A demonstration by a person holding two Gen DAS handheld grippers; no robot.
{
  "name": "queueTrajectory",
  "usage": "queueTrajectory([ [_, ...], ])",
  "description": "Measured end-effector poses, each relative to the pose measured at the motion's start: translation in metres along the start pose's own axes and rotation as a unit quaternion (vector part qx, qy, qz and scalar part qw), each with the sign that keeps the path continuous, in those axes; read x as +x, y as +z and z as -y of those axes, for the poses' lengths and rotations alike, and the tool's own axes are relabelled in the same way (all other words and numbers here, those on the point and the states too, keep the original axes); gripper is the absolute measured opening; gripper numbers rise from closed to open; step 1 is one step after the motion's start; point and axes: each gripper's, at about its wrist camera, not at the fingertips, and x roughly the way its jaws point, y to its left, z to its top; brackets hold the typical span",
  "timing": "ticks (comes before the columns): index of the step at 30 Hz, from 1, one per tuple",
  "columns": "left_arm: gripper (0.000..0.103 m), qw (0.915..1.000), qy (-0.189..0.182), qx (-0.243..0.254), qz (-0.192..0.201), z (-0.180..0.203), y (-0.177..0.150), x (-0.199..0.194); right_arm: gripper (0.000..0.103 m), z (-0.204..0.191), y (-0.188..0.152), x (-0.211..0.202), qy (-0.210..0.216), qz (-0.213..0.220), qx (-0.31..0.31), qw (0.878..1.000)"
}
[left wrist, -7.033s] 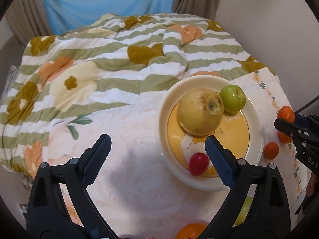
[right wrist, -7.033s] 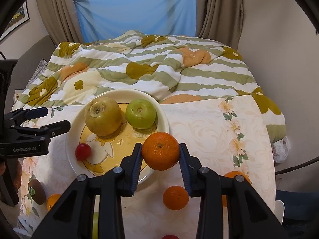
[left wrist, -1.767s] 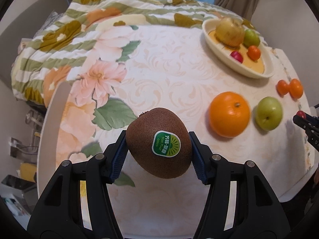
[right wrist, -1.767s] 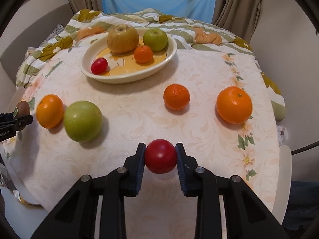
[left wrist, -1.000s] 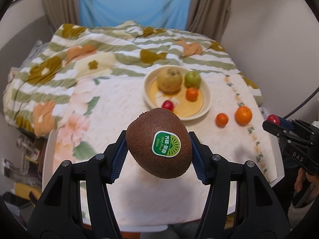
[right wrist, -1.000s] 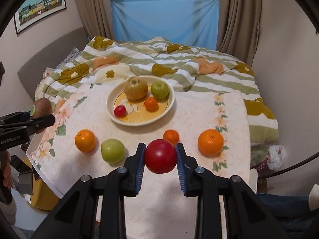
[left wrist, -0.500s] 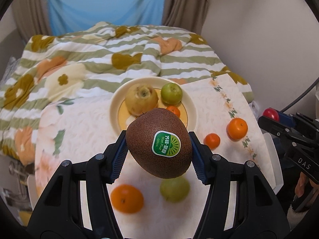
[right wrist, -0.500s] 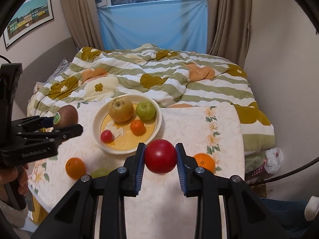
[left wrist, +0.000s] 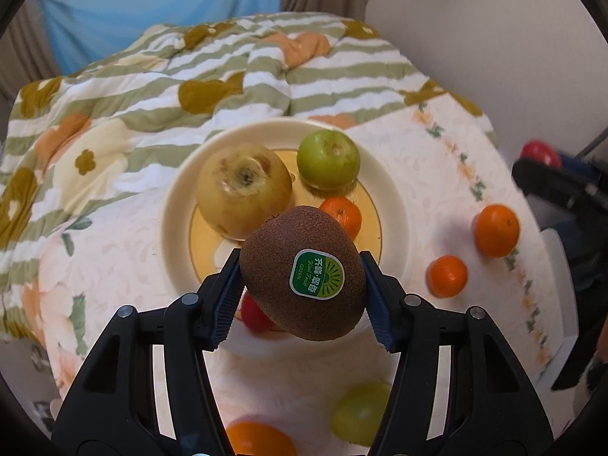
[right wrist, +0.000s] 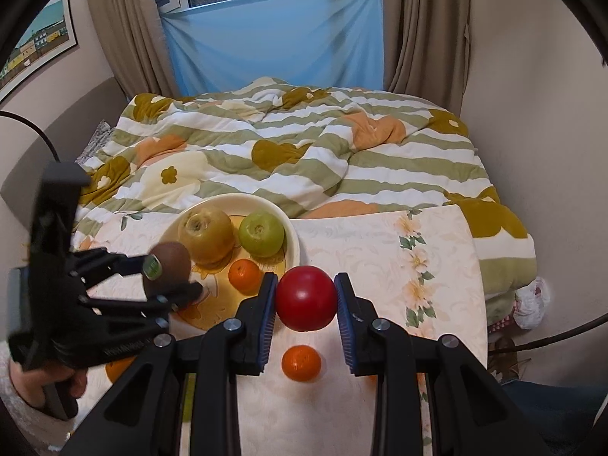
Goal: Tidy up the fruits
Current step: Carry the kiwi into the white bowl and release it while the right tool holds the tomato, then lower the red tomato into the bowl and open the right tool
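Left gripper [left wrist: 302, 296]: pads clamped on a fuzzy brown kiwi with a green sticker [left wrist: 304, 277], above the near rim of the cream plate with a yellow centre [left wrist: 395, 205].
Right gripper [right wrist: 305, 300]: closed around a smooth round red fruit [right wrist: 306, 298], just right of the plate.
Plate load: yellow-brown pear [left wrist: 243, 188], green apple [left wrist: 328, 159], small mandarin [left wrist: 344, 214].
Risk: a kiwi released on the rim could roll off or bump a small red fruit [left wrist: 254, 313].
Crowding: both grippers may collide.

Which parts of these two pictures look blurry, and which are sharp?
Left wrist view: the kiwi is sharp; the plate and table fruit behind are soft. Right wrist view: the red fruit is sharp; the left gripper is motion-smeared.
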Motion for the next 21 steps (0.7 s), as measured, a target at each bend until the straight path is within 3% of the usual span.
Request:
queueTrajectory([
  [8, 0.066, 0.9979, 0.028, 0.058, -0.010, 0.013, -0.001, 0.022, 0.028, 0.004, 0.003, 0.011, -0.005, -0.005, 0.011, 1.000],
  [15, 0.066, 0.9984, 0.025, 0.050, -0.007, 0.013, 0.000, 0.026, 0.028, 0.006, 0.002, 0.013, -0.009, -0.008, 0.014, 1.000],
  [16, 0.070, 0.9985, 0.024, 0.049, -0.003, 0.013, 0.000, 0.024, 0.028, 0.006, 0.003, 0.014, -0.009, -0.008, 0.013, 1.000],
  [17, 0.085, 0.9985, 0.025, 0.048, 0.001, 0.013, 0.001, 0.022, 0.028, 0.006, 0.003, 0.013, -0.009, -0.008, 0.014, 1.000],
  [19, 0.103, 0.9983, 0.032, 0.047, 0.016, 0.013, 0.002, 0.015, 0.028, 0.007, 0.003, 0.013, -0.008, -0.006, 0.014, 1.000],
  [21, 0.103, 0.9980, 0.033, 0.045, 0.029, 0.013, 0.004, 0.006, 0.028, 0.009, 0.002, 0.011, -0.009, -0.004, 0.014, 1.000],
])
